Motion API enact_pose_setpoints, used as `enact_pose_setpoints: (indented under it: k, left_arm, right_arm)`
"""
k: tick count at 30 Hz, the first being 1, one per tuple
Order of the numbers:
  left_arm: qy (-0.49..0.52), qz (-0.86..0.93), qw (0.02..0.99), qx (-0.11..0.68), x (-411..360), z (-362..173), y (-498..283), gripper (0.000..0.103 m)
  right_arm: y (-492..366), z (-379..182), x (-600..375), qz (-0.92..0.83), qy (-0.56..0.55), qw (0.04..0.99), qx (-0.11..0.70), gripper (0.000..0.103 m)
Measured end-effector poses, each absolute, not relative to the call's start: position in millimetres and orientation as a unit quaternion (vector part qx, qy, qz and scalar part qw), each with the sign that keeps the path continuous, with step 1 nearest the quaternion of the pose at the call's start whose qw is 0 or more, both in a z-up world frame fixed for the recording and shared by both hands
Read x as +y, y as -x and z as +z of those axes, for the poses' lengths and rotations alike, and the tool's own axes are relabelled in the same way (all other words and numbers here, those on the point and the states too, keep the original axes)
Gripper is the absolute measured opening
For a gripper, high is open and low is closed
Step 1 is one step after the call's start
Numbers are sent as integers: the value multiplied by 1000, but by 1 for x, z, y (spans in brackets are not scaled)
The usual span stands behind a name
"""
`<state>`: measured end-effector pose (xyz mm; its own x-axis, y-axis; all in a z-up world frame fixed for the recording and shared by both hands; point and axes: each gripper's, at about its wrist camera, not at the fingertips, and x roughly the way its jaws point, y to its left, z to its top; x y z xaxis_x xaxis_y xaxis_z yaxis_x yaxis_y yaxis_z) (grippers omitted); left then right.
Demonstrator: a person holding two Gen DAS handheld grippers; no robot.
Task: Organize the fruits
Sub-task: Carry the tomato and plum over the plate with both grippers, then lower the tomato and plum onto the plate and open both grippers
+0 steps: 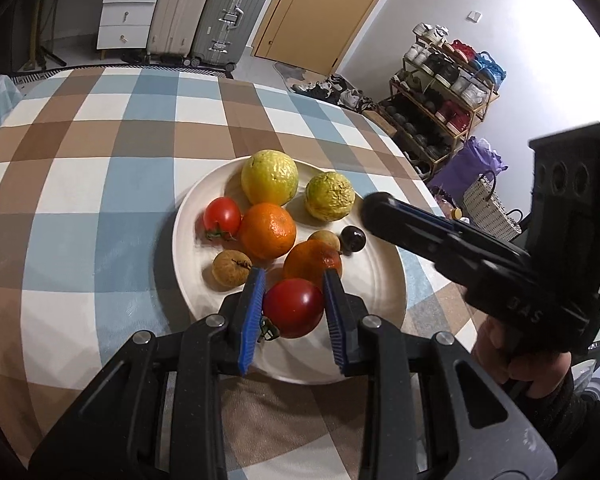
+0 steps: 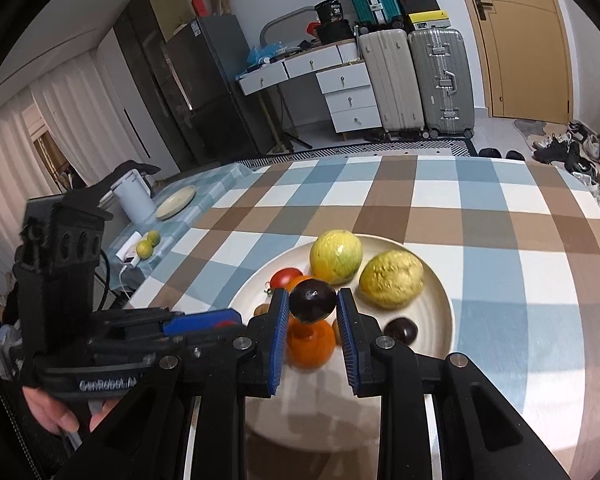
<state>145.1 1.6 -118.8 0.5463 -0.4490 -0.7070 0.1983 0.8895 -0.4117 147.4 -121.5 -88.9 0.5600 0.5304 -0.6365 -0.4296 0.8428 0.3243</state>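
Note:
A cream plate (image 1: 376, 280) on the checked tablecloth holds two yellow-green guavas (image 1: 269, 176), two oranges (image 1: 266, 230), a tomato (image 1: 221, 217), two brown longans (image 1: 231, 268) and a dark plum (image 1: 353, 238). My left gripper (image 1: 294, 286) is shut on a red tomato (image 1: 293, 307) over the plate's near edge. My right gripper (image 2: 313, 303) is shut on a dark plum (image 2: 313, 301) above the plate (image 2: 436, 312); it shows from the side in the left wrist view (image 1: 374, 210). Another dark plum (image 2: 400, 331) lies on the plate beside a guava (image 2: 391, 279).
The checked table (image 1: 100, 184) spreads left and far of the plate. A side table holds a white kettle (image 2: 134, 196), an empty plate (image 2: 176, 202) and two green fruits (image 2: 146, 245). Suitcases (image 2: 416, 80) and a shoe rack (image 1: 440, 104) stand beyond.

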Motion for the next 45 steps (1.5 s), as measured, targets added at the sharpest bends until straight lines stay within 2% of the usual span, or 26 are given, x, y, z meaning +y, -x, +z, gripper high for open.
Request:
enact_pose_setpoints:
  k: [24, 27, 29, 31, 34, 37, 39, 40, 41, 43, 45]
  left_arm:
    - [135, -193, 866, 441, 0, -129, -164, 27]
    - [132, -190, 868, 439, 0, -126, -162, 29]
    - [133, -189, 869, 438, 0, -123, -160, 37]
    - [132, -186, 873, 431, 1, -118, -155, 43]
    - [127, -178, 880, 421, 2, -108, -148, 56]
    - [127, -170, 890, 404, 4, -93, -138, 65]
    - [124, -164, 897, 392, 5, -82, -132, 72]
    - [123, -157, 901, 384, 6, -76, -127, 79]
    - [122, -150, 907, 375, 6, -70, -122, 83]
    - [120, -143, 913, 364, 6, -59, -115, 84]
    - [115, -134, 917, 358, 7, -50, -108, 84]
  right_arm:
    - [-185, -117, -111, 253, -72, 872, 413, 26]
    - [-182, -112, -114, 259, -80, 874, 404, 33]
    - [-179, -107, -116, 263, -86, 875, 397, 42]
    - [-175, -101, -118, 262, -85, 880, 388, 43]
    - [-167, -91, -124, 259, -94, 886, 373, 51]
    - [-154, -79, -132, 253, -100, 894, 356, 54]
    - [-146, -73, -136, 247, -101, 899, 349, 66]
    - [-141, -70, -139, 245, -103, 901, 343, 75]
    - [-134, -65, -142, 243, -106, 904, 334, 78]
    - [-125, -59, -147, 242, -108, 908, 326, 81]
    - [-115, -51, -151, 234, -108, 914, 314, 90]
